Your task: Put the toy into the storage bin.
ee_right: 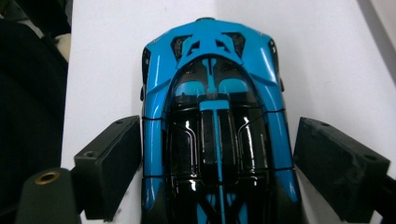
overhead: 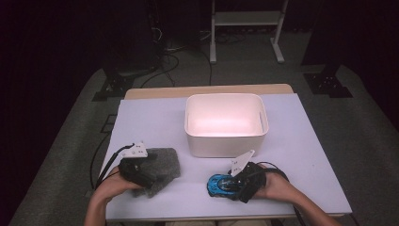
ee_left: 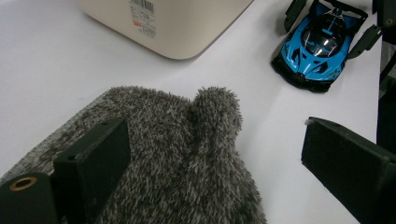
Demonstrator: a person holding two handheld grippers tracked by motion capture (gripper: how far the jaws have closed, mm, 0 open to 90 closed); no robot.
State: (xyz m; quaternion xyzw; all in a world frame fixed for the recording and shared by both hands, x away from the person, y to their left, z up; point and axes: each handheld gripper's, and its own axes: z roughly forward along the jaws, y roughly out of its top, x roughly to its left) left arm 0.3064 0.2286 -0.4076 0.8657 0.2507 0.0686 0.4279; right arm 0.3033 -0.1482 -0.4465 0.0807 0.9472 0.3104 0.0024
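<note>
Grey fuzzy fabric, some kind of plush cloth [overhead: 157,170], sits at the near left of the white table [overhead: 301,141], and the left gripper [overhead: 136,170] is right on top of it. In the left gripper view the jaws stand wide apart: one jaw is down over the left part of the cloth [ee_left: 187,158], the other is off to the right above bare table, so nothing is pinched between them. The person's left hand [overhead: 113,181] comes in from the bottom edge with the forearm angled inward.

Over on the right, the right gripper [overhead: 235,181] is low on the table near the front edge, held by the right hand [overhead: 273,186], pointing left toward the middle. A blue and black toy car [overhead: 221,185] sits between its jaws. In the right gripper view the car [ee_right: 215,130] runs lengthways up the gap; the left jaw looks to be touching or just beside the car's side, while the right jaw has a sliver of table showing next to it. So the jaws are open around the car, not clamped on it. The car [ee_left: 317,46] rests on the table, well apart from the cloth.

The cream plastic bin [overhead: 226,123] stands in the middle of the table behind both grippers. Its inside looks bare.
</note>
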